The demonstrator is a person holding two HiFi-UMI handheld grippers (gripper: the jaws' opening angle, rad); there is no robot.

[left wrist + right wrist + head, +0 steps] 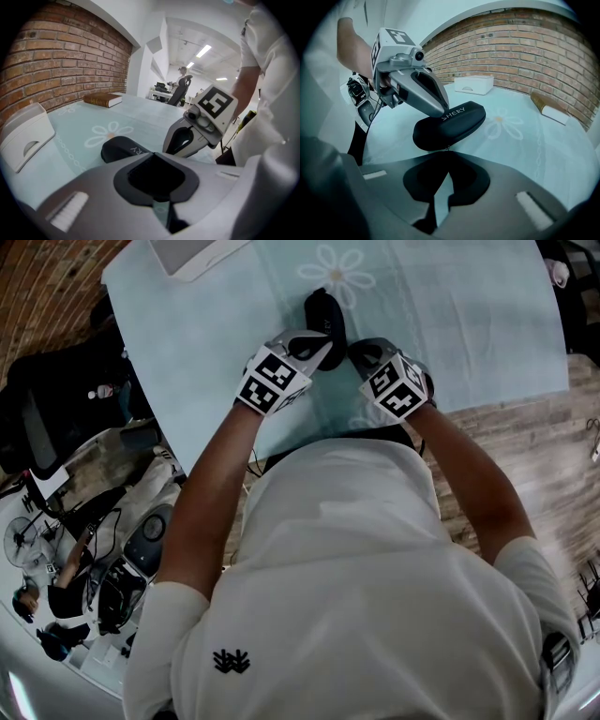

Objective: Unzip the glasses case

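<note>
A black glasses case lies zipped on the pale blue flowered tablecloth, near the table's front edge. My left gripper is shut, and its tip rests on the case's top near the white lettering. My right gripper is at the case's near end. In the right gripper view its jaws stand together at the case's seam, where a small zipper pull pokes out at their tips. The left gripper view shows the case just beyond my left gripper, with the right gripper beside it.
A white box sits at the table's far left corner. A brown book lies further along by the brick wall. Left of the table stand an office chair and clutter on the floor.
</note>
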